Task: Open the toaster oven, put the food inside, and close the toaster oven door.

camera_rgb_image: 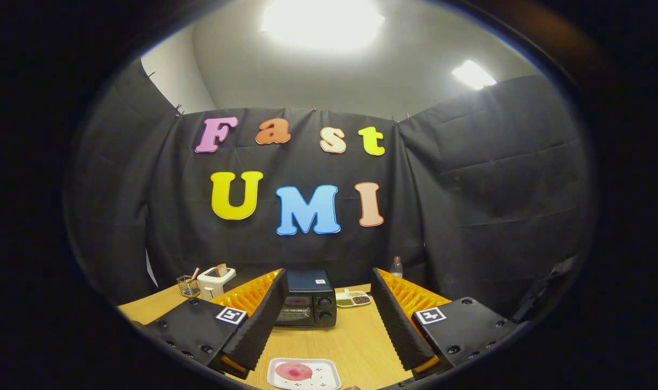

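- I see the light wooden table [356, 338] spreading under everything, its bare top running from just below my fingers back to the black cloth wall.
- My gripper [326, 319] hangs above the near part of that table with its two fingers spread wide apart and nothing held between them.
- The black box-shaped toaster oven [307, 299] stands on the table beyond the fingertips, in the gap between the fingers though nearer the left one, which hides its left edge. Its glass door looks closed, and two round knobs sit one above the other on its right front.
- The white rectangular tray [329, 379] lies flat on the table below and between the fingers, closer to me than the oven and well apart from it.
- On that tray rests the food, a round pinkish-red slice [294, 371], on the tray's left half; I cannot tell just what it is.
- A white pop-up toaster [215, 281] with a slice of bread standing in it sits far left, behind the left finger.
- A small wire basket [188, 286] with something pink sticking out of it stands just left of that toaster.
- A white divided dish [353, 299] with green and brown fillings lies just right of the oven, beside the right finger.
- A clear plastic bottle [396, 267] stands upright at the table's back, by the wall, past the right finger.
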A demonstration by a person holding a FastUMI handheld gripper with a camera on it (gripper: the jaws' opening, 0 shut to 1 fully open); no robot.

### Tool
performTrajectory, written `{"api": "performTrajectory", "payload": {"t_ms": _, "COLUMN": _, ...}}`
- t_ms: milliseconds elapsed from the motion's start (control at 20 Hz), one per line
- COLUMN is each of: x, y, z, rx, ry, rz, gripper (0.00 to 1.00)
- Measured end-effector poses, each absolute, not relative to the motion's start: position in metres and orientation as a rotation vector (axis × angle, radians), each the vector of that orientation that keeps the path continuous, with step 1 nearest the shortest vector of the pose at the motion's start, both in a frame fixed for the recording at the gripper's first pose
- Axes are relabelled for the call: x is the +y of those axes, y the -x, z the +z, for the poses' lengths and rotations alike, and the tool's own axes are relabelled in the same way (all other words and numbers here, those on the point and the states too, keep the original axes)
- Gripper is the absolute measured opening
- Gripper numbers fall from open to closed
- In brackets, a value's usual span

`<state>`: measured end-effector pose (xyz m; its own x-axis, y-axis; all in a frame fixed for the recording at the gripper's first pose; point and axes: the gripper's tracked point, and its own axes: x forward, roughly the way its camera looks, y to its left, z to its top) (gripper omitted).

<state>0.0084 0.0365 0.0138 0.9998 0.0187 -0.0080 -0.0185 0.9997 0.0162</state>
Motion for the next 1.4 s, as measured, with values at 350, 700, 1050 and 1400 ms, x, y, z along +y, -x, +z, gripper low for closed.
{"api": "performTrajectory", "payload": {"t_ms": 350, "x": 0.077, "y": -0.057, "z": 0.008, "rx": 0.008, "ry": -0.018, "rz": 0.074, "gripper": 0.97}}
{"api": "performTrajectory", "payload": {"t_ms": 700, "x": 0.129, "y": -0.13, "z": -0.018, "rx": 0.048, "ry": -0.024, "rz": 0.131, "gripper": 0.97}}
{"api": "performTrajectory", "payload": {"t_ms": 1050, "x": 0.175, "y": -0.191, "z": -0.057, "rx": 0.116, "ry": -0.039, "rz": 0.161, "gripper": 0.97}}
{"api": "performTrajectory", "payload": {"t_ms": 1400, "x": 0.202, "y": -0.233, "z": -0.11, "rx": 0.219, "ry": -0.018, "rz": 0.174, "gripper": 0.97}}
